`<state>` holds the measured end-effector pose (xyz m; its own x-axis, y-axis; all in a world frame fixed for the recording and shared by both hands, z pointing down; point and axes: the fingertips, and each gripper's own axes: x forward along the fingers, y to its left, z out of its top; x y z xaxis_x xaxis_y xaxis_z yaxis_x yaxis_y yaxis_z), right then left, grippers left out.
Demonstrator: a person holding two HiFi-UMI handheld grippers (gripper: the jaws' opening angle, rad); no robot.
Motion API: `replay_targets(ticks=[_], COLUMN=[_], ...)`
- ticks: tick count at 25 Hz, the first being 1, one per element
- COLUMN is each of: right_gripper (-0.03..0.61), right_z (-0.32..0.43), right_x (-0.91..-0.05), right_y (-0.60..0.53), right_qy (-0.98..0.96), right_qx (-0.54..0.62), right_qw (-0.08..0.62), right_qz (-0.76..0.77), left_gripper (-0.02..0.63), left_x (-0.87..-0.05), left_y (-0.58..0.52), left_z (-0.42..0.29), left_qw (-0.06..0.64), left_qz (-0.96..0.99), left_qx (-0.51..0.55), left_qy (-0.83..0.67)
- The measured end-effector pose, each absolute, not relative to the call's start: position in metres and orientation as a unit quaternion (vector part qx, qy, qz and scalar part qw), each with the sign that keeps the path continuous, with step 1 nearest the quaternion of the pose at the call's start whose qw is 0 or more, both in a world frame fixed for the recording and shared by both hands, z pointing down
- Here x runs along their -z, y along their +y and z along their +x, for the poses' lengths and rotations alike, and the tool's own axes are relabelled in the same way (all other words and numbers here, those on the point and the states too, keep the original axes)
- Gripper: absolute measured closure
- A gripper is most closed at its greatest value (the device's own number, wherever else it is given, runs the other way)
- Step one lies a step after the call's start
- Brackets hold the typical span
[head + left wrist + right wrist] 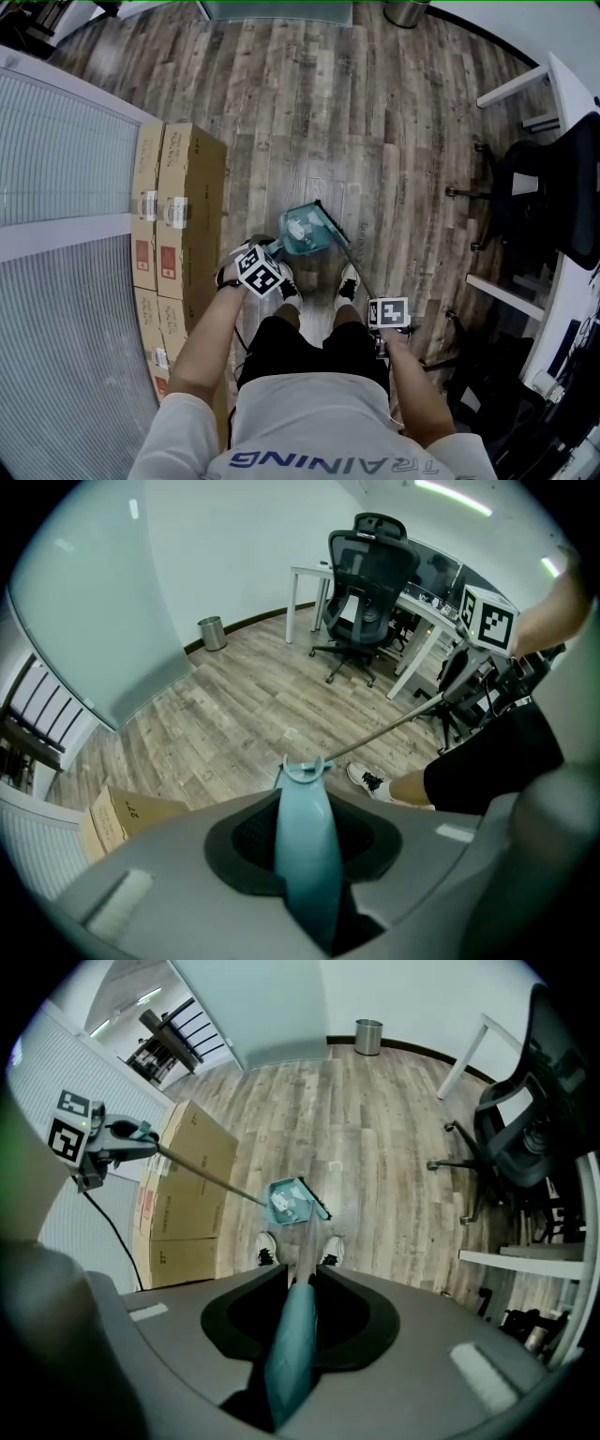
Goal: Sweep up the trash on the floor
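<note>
A teal dustpan (305,232) rests on the wood floor just ahead of my shoes, with white scraps of trash (284,1206) lying inside it. My left gripper (260,270) is shut on the teal grip of the dustpan handle (305,855), which fills the gap between the jaws. My right gripper (389,314) is shut on the teal broom handle (289,1358). The broom pole (356,267) slants down from it to the dark brush (316,1199), which sits at the dustpan's right edge. In the left gripper view the dustpan is mostly hidden behind its own handle.
Stacked cardboard boxes (178,234) line the left, against a blinded glass wall (56,169). A black office chair (544,187) and white desks (572,103) stand at the right. A metal bin (405,11) is at the far wall. My shoes (265,1246) are behind the dustpan.
</note>
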<state>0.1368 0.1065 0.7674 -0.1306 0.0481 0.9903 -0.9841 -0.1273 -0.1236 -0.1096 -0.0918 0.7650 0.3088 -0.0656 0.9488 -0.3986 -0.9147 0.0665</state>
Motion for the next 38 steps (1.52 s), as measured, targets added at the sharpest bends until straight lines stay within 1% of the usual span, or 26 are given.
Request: replay_targets(ticks=[6, 11, 17, 24, 28, 30, 32, 34, 38], right_gripper=[0.468, 0.468, 0.468, 0.467, 0.466, 0.466, 0.466, 0.466, 0.468], right_z=[0.095, 0.100, 0.155, 0.241, 0.280, 0.294, 0.297, 0.288, 0.263], right_x=[-0.763, -0.758, -0.749, -0.740, -0.754, -0.768, -0.781, -0.789, -0.791], right_y=[0.113, 0.111, 0.103, 0.062, 0.028, 0.015, 0.007, 0.003, 0.005], right_qy=[-0.521, -0.520, -0.496, -0.465, -0.431, -0.414, -0.409, -0.417, -0.436], right_qx=[-0.566, -0.576, -0.600, -0.566, -0.553, -0.547, -0.537, -0.533, -0.526], right_qw=[0.470, 0.456, 0.406, 0.385, 0.368, 0.377, 0.407, 0.431, 0.454], right_qz=[0.432, 0.435, 0.478, 0.562, 0.611, 0.622, 0.615, 0.596, 0.572], left_gripper=[0.517, 0.517, 0.517, 0.517, 0.517, 0.517, 0.517, 0.517, 0.517], left_x=[-0.765, -0.765, -0.764, -0.763, -0.765, -0.765, -0.766, -0.766, -0.766], left_y=[-0.093, -0.093, -0.094, -0.095, -0.097, -0.098, -0.098, -0.099, -0.102], left_z=[-0.110, -0.109, -0.109, -0.108, -0.110, -0.110, -0.108, -0.108, -0.110], left_qw=[0.147, 0.150, 0.155, 0.159, 0.164, 0.167, 0.168, 0.168, 0.172], left_qz=[0.795, 0.794, 0.794, 0.793, 0.792, 0.791, 0.791, 0.791, 0.790], left_qx=[-0.570, -0.570, -0.568, -0.566, -0.566, -0.566, -0.566, -0.566, -0.566], left_qy=[-0.147, -0.148, -0.152, -0.156, -0.158, -0.159, -0.158, -0.159, -0.163])
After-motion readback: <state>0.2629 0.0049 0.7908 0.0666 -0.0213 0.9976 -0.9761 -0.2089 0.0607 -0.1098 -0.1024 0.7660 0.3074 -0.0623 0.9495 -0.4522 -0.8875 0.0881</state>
